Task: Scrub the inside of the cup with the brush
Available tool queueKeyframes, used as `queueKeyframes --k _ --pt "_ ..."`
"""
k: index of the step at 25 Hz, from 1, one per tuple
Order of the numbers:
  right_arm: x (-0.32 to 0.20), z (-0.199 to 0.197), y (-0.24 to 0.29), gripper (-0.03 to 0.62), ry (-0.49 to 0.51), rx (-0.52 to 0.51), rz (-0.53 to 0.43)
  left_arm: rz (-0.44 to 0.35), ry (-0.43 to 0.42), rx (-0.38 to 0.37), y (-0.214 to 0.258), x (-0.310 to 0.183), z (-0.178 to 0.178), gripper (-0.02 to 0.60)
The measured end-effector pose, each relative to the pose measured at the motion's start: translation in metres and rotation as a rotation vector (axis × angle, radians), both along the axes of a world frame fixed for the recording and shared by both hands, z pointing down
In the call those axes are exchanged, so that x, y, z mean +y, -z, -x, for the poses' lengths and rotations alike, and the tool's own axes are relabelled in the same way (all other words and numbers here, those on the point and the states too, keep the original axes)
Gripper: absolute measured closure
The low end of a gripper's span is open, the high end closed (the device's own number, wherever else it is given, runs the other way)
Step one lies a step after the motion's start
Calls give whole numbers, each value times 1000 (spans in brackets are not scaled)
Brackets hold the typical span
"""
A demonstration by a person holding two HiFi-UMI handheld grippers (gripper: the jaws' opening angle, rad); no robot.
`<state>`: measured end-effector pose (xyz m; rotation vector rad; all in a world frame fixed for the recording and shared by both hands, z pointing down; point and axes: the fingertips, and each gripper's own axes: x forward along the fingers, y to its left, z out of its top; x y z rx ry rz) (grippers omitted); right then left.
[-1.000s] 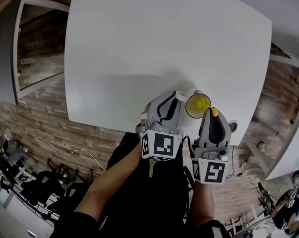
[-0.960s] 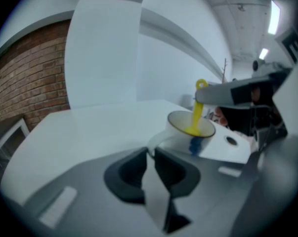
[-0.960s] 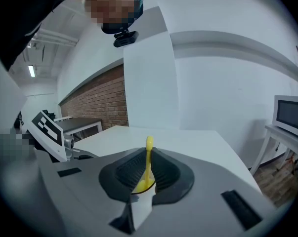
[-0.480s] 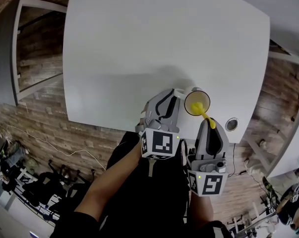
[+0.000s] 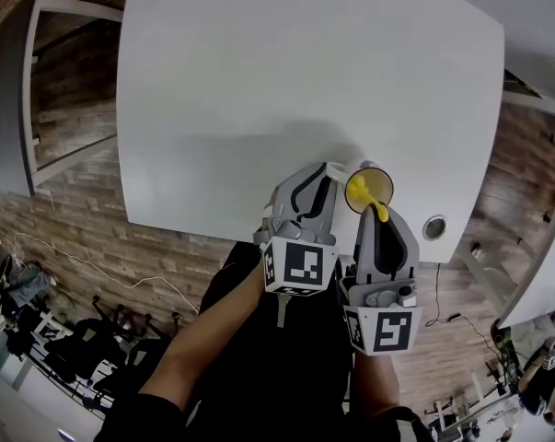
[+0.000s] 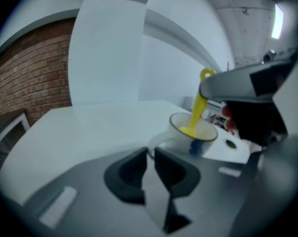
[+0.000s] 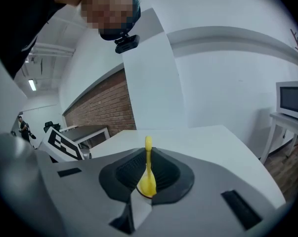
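Note:
A white cup (image 5: 363,170) with a dark rim stands near the front edge of the white table (image 5: 259,81). My left gripper (image 5: 330,179) is shut on the cup's handle (image 6: 157,141), which sits between its jaws in the left gripper view. A yellow brush (image 6: 197,107) slants down into the cup (image 6: 181,132), its head against the inside. My right gripper (image 5: 380,214) comes from the right of the cup and is shut on the brush's handle (image 7: 148,179). The right gripper view does not show the cup.
A round hole (image 5: 434,226) is set in the table right of the cup, close to the front edge. Another white table (image 5: 507,17) stands at the far right, and a microwave (image 7: 292,100) stands on a stand to the right. The floor below is wood.
My right gripper has drawn back and then shifted left toward the cup, and the brush has swung with it inside the cup. The left gripper and the cup have stayed put.

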<state>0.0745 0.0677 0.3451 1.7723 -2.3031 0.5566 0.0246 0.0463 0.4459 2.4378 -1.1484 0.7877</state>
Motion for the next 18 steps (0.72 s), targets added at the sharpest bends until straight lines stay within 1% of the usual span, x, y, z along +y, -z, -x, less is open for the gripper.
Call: queueKeyframes --k 3,5,10,13,15,18 --pt "0 1 10 564 -19 -12 -24 7 5 8 0 1 1 534" --pt "0 1 7 564 -29 -13 -22 8 7 14 -1 1 1 534" --pt "-2 4 -19 564 -8 51 58 7 10 19 0 1 0 534" --pt "-6 7 -23 563 10 80 95 5 8 21 1 2 1 534" --pt "-8 8 -20 564 18 79 93 5 7 20 1 3 0 534" --pt "-12 7 -4 565 23 58 50 6 4 16 0 4 0 534"
